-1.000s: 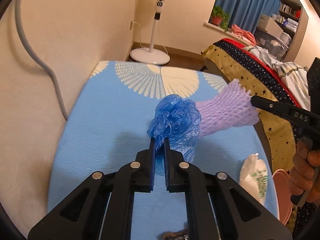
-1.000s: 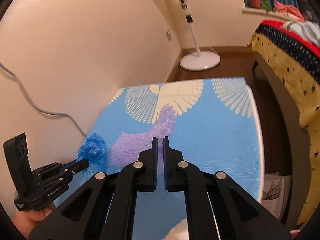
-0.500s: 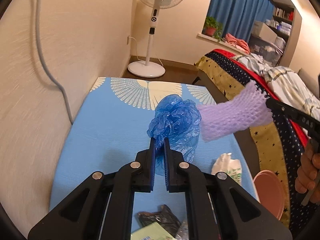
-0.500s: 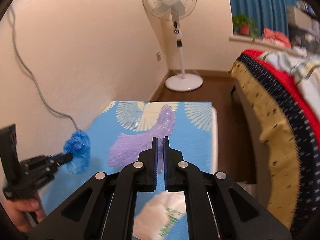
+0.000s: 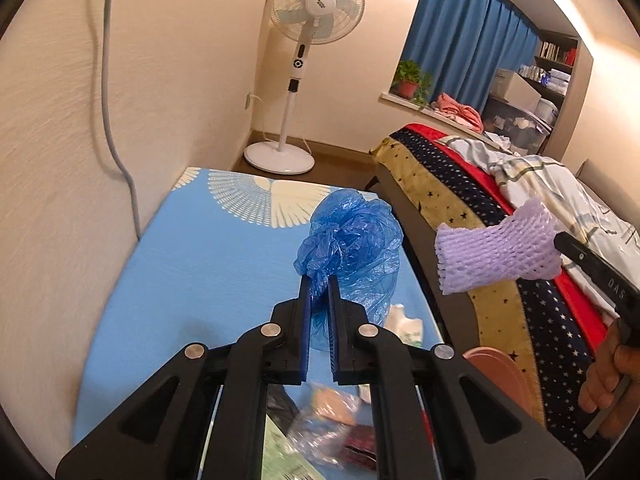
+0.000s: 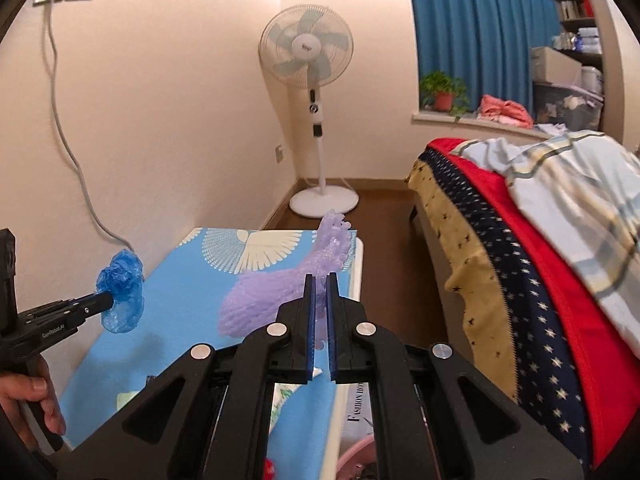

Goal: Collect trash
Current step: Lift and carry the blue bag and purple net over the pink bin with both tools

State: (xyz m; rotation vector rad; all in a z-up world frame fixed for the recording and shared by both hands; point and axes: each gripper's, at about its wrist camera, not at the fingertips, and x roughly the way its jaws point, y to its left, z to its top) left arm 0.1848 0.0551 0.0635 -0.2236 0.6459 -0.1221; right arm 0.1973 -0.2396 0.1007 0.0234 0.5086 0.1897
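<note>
Two pieces of trash are off the table at once, one in each tool. The left gripper [image 5: 319, 280] is clenched on a crumpled blue plastic bag [image 5: 352, 240], which bunches up above and ahead of its tips and hangs partly down on the right of them. The right gripper [image 6: 320, 280] is clenched on one end of a purple foam net sleeve [image 6: 280, 292], the rest of it trailing ahead and to the left of its fingers. Both are pinched by an edge, likely because such light, squashy stuff needs only a nip of material to be carried, and holding them clear of the surface keeps them from dragging over what lies below. The sleeve floats to the right of the left gripper, beyond the table's edge.

Below the left gripper lies a table [image 5: 208, 264] with a blue cloth bearing a pale fan pattern at its far end. Nearer in, under and behind its fingers, more litter waits: a white crumpled wrapper [image 5: 408, 326], clear plastic and dark packets, blurred. A pink round rim [image 5: 496, 364] shows low on the right, perhaps the bin; I cannot tell.

Ahead of both grippers stands a white pedestal fan [image 6: 308, 52] in the corner; to the right a bed [image 6: 520, 240] with starred covers, a blue curtain [image 5: 468, 52] and a potted plant. A grey cable [image 5: 108, 100] runs down the left wall.
</note>
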